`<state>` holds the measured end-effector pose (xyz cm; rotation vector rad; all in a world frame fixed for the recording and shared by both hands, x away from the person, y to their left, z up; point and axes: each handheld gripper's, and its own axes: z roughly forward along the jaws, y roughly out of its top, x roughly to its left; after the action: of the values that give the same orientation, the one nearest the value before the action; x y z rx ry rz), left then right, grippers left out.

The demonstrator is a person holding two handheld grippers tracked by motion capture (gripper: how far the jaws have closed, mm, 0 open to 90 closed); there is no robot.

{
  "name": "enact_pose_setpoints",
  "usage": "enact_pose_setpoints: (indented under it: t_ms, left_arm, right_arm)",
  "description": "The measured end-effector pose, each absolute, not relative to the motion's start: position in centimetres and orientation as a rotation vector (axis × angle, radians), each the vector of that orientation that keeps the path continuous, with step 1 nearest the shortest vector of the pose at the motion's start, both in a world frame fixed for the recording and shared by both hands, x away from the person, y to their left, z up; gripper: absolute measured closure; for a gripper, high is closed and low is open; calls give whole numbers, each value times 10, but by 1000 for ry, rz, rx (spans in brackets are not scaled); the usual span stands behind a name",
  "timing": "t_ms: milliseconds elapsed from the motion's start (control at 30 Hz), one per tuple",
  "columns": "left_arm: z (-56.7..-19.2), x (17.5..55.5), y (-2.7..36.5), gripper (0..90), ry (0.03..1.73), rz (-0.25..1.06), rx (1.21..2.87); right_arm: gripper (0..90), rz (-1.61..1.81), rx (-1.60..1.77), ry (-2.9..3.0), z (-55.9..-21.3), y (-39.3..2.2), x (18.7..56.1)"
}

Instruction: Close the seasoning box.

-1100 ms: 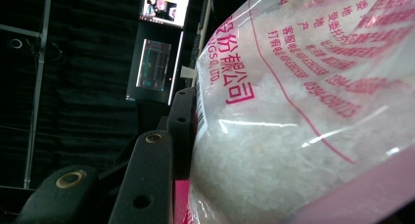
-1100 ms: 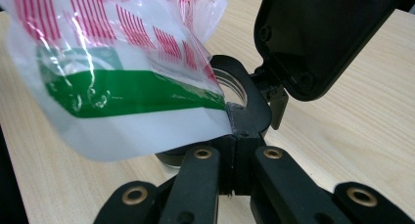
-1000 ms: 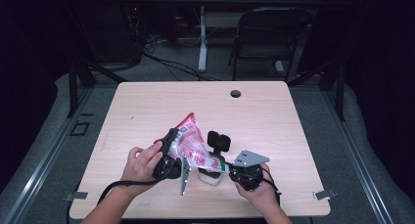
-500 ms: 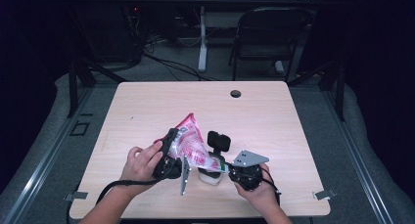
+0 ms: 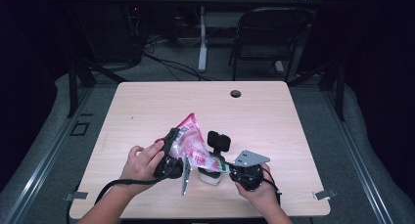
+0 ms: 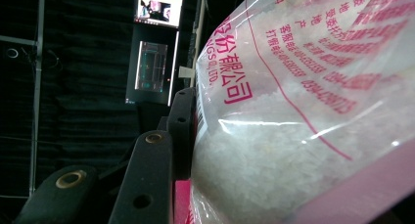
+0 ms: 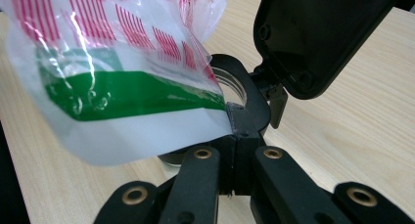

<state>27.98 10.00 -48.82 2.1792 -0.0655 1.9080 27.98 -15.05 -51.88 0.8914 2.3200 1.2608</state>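
left gripper (image 5: pixel 171 153) clamped on the body of the rice bag (image 5: pixel 193 145), tilting it; right gripper (image 7: pixel 234 120) pinched shut on the bag's lower corner above the open-lidded container (image 7: pixel 254 94) at the table's (image 5: pixel 274 111) near edge. bag positioned; pouring judged not yet visibly begun.

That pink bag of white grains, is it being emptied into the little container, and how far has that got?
Done: the container's black lid stands flipped open, and the bag is lifted and tilted over the container. In hand: the left gripper clasps the bag's body while the right gripper pinches its lower corner above the opening. Left: most grains sit in the bag; no pouring is visible.
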Motion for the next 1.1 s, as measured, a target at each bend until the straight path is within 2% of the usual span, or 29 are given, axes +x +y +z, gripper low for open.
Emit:
enact_pose_setpoints:
  t_ms: [1100]
  left_arm:
    - [-482,280,95,658,-111,1925,2192]
  right_arm:
    - [900,1269,899,2310,-517,-155,281]
